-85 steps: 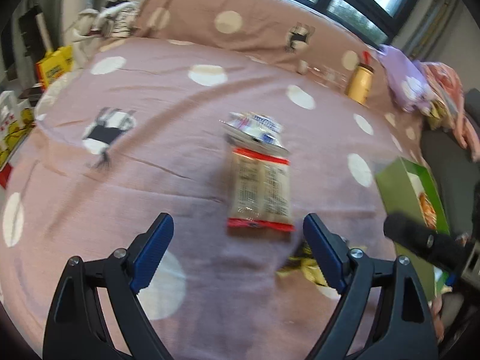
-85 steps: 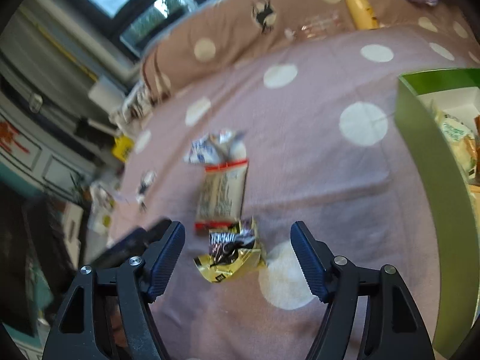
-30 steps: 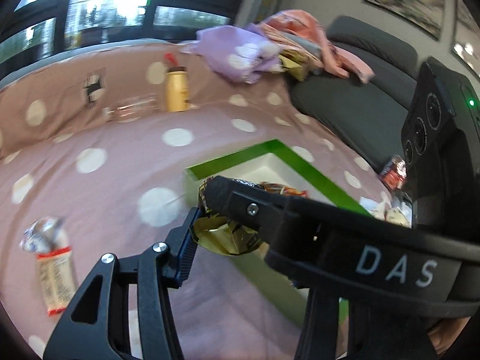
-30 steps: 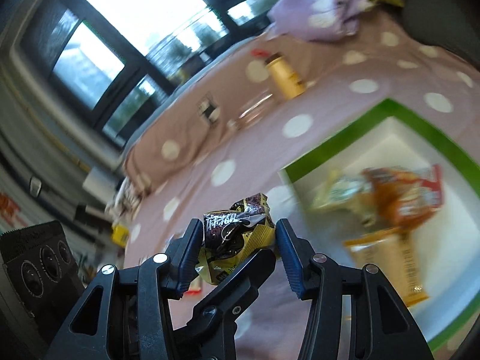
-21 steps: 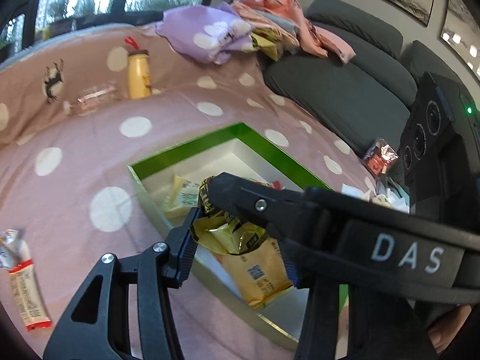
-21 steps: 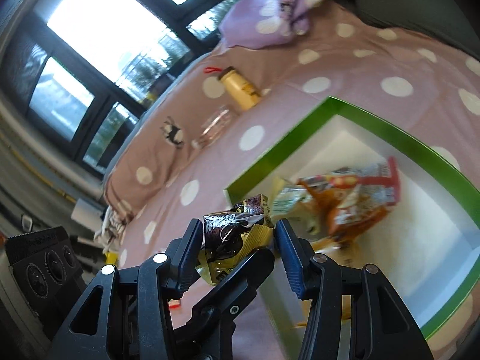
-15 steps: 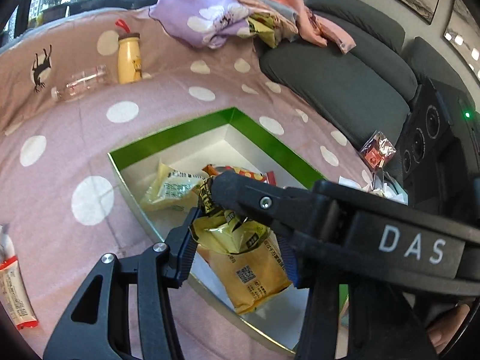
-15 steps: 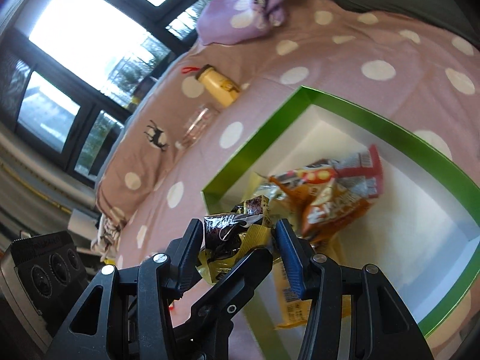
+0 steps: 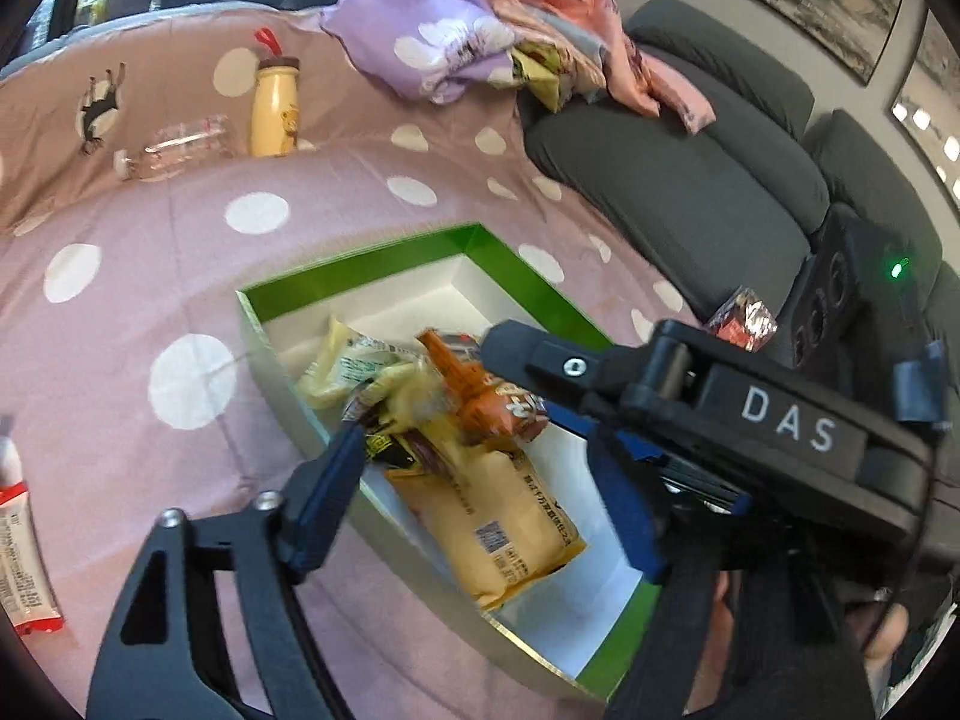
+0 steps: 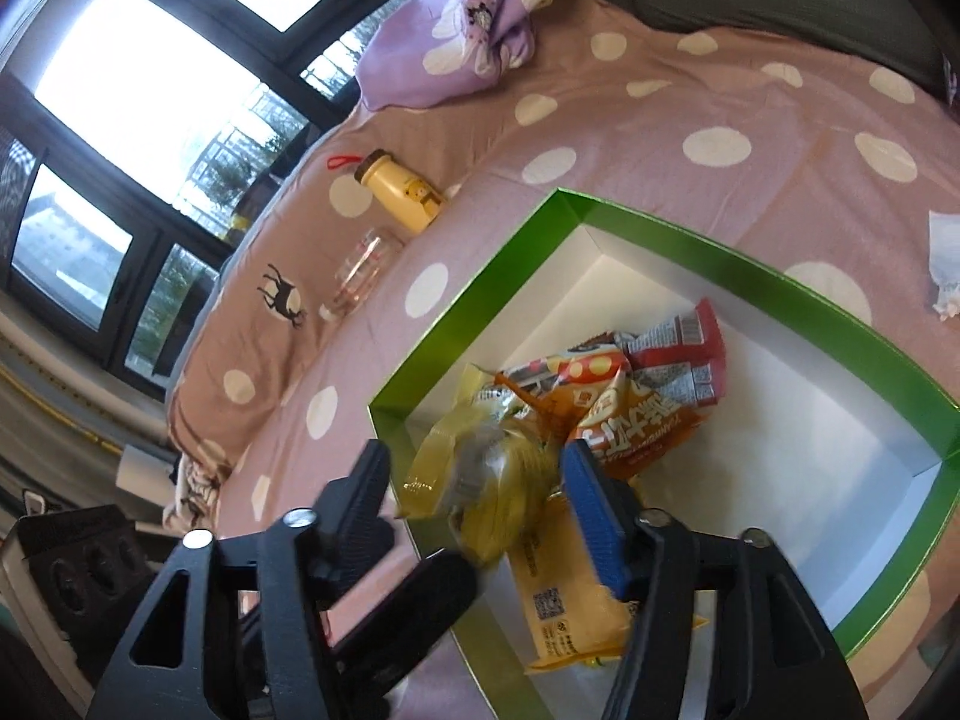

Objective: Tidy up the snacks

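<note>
A green box with a white inside [image 9: 384,254] [image 10: 708,252] lies on the pink dotted cover and holds several snack packets: a long yellow one [image 9: 510,528] [image 10: 558,600], an orange one [image 9: 498,402] [image 10: 630,414] and a pale yellow one [image 9: 342,366]. My right gripper [image 10: 480,480] is open over the box's near corner, and a blurred yellow-black packet [image 10: 498,474] [image 9: 390,420] drops between its jaws. My left gripper [image 9: 480,486] is open beside it, its right side hidden by the right gripper's body. A red-edged snack bar [image 9: 18,564] lies on the cover at far left.
A yellow bottle [image 9: 273,111] [image 10: 402,189] and a clear bottle [image 9: 174,144] [image 10: 360,273] lie at the back of the cover. A purple cloth [image 9: 432,54] [image 10: 456,42] and clothes sit on the grey sofa [image 9: 690,180]. A red packet [image 9: 744,318] and crumpled tissue [image 10: 945,264] lie right of the box.
Both grippers swung from the loose snacks over to the green box. The right gripper, shut on the yellow-black packet half a second ago, has opened and the packet falls into the box.
</note>
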Tool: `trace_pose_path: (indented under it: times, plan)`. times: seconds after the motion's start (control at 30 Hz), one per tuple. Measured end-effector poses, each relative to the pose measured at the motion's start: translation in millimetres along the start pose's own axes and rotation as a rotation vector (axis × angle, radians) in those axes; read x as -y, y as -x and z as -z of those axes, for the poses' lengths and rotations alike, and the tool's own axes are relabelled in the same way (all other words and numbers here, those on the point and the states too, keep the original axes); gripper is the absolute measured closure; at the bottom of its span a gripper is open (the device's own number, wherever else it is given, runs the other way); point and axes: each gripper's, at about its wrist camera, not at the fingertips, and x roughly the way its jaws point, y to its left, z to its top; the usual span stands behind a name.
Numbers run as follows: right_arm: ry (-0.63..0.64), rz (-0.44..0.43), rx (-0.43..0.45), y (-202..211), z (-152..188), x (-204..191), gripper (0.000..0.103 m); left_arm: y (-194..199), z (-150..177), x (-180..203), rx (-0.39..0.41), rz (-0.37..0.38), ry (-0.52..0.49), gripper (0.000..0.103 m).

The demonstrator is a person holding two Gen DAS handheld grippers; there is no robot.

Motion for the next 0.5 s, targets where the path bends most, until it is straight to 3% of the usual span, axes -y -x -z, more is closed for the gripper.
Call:
trace_pose_path:
  times: [0.1,0.17,0.3,0.5]
  plan:
    - [0.027,-0.011,0.028,6,0,-7,0.035,23,-1,-11,0.042,-0.013,0.018,0.024]
    - [0.051,-0.02,0.051,10,2,-14,0.031,38,0,-20,0.064,-0.033,0.029,0.017]
    - [0.096,-0.059,0.081,13,6,-31,0.026,73,10,-52,0.105,-0.144,0.061,0.014]
    - [0.18,-0.097,0.051,0,22,-66,0.025,122,39,-121,0.142,-0.35,0.208,0.014]
